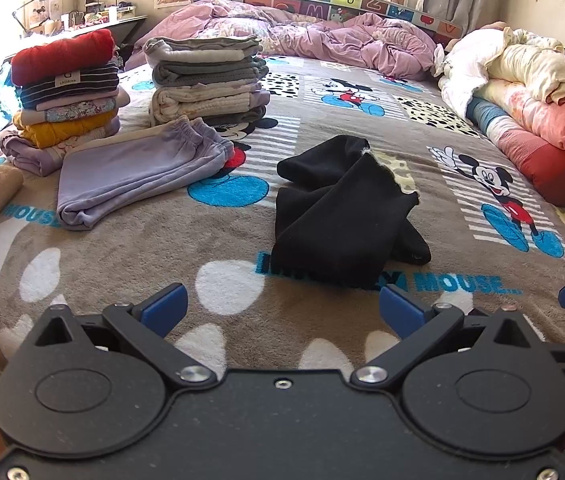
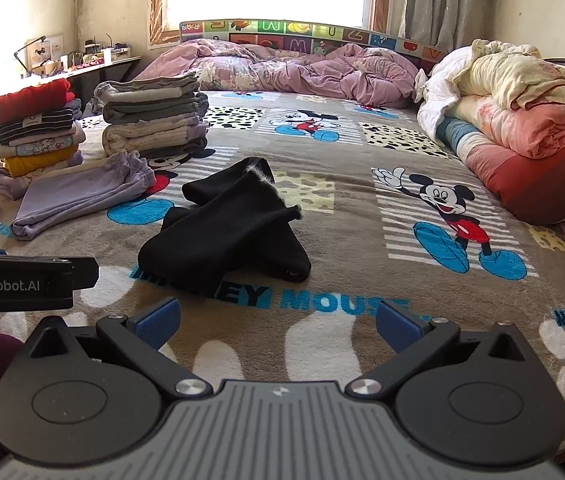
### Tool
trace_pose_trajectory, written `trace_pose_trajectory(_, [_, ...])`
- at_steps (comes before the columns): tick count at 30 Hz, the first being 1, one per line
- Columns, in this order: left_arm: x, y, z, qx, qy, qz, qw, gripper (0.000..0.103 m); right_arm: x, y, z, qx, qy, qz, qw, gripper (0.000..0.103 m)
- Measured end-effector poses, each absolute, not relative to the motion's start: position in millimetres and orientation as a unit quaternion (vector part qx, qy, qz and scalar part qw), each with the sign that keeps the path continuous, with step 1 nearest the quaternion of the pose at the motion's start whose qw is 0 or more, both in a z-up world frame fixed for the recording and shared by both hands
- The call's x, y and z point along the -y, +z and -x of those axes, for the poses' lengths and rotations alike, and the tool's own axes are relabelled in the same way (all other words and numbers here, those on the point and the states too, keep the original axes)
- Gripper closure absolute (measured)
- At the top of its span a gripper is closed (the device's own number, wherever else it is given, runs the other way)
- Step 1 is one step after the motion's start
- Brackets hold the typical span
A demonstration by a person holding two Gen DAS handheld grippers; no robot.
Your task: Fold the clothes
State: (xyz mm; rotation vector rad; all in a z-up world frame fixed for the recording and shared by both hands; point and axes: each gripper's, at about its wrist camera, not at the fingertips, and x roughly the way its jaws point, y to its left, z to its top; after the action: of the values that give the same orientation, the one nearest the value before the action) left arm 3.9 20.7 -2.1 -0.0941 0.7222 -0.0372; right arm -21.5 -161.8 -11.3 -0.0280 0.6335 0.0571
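Left gripper and right gripper both hang low over the bed's near edge, jaws spread wide, nothing held. Just ahead on the Mickey Mouse blanket, near the middle of the bed, lies the black garment, rumpled, its two legs crossed, a frayed pale hem turned up at the far end. Judgement: this is the next piece to fold, not yet touched. Best to take the near corners, one gripper each, pull the cloth flat and uncross the legs before any fold; pinching the doubled bulk would trap creases. Toward the bed's left edge, lavender pants lie folded; behind them two finished stacks of clothes. Rumpled bedding beyond.
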Motion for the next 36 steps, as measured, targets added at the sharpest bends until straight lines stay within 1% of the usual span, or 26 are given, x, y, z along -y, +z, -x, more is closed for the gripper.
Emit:
trace_pose_trajectory(8, [-26, 2, -60, -0.378, -0.02, 0.089, 0.921, 0.0, 179, -23, -8, -0.301, 0.07, -0.043, 0.95, 0.0])
trace_pose_trajectory(11, [-28, 0, -87, -0.372, -0.016, 0.109, 0.922, 0.0, 185, -29, -28, -0.307, 0.085, -0.063, 0.946, 0.0])
trace_pose_trajectory(16, [-39, -25, -118, -0.36, 0.005, 0.166, 0.918, 0.0, 188, -36, -56, -0.298, 0.074, -0.068, 0.949, 0.0])
trace_pose_trajectory(19, [-53, -49, -122, -0.369, -0.002, 0.211, 0.905, 0.0, 191, -43, -73, -0.287, 0.094, -0.093, 0.949, 0.0])
trace_pose_trajectory(22, [-67, -66, -123, -0.371, -0.009, 0.259, 0.892, 0.001, 191, -56, -95, -0.297, 0.116, -0.121, 0.94, 0.001])
trace_pose_trajectory(24, [-72, -66, -125, -0.365, -0.005, 0.272, 0.891, 0.001, 188, -65, -110, -0.309, 0.128, -0.141, 0.932, 0.008])
trace_pose_trajectory(26, [-76, -68, -127, -0.361, -0.006, 0.28, 0.889, 0.001, 184, -75, -123, -0.322, 0.131, -0.155, 0.925, 0.019])
trace_pose_trajectory(28, [-80, -71, -130, -0.36, -0.007, 0.291, 0.887, 0.001, 180, -85, -136, -0.334, 0.135, -0.169, 0.918, 0.022])
trace_pose_trajectory(30, [-83, -75, -133, -0.364, -0.006, 0.299, 0.882, 0.001, 176, -93, -146, -0.343, 0.136, -0.18, 0.912, 0.022])
trace_pose_trajectory(31, [-84, -78, -135, -0.367, -0.005, 0.303, 0.88, 0.001, 174, -94, -148, -0.341, 0.134, -0.182, 0.913, 0.025])
trace_pose_trajectory(32, [-85, -79, -136, -0.369, -0.004, 0.306, 0.878, 0.001, 171, -95, -147, -0.336, 0.13, -0.181, 0.915, 0.03])
trace_pose_trajectory(33, [-85, -81, -138, -0.369, -0.003, 0.308, 0.877, 0.001, 169, -95, -146, -0.334, 0.127, -0.175, 0.917, 0.034])
trace_pose_trajectory(35, [-85, -81, -138, -0.369, -0.005, 0.311, 0.876, 0.001, 170, -94, -146, -0.328, 0.127, -0.17, 0.921, 0.054])
trace_pose_trajectory(36, [-84, -81, -138, -0.369, -0.006, 0.311, 0.876, 0.001, 172, -93, -145, -0.324, 0.129, -0.172, 0.921, 0.059])
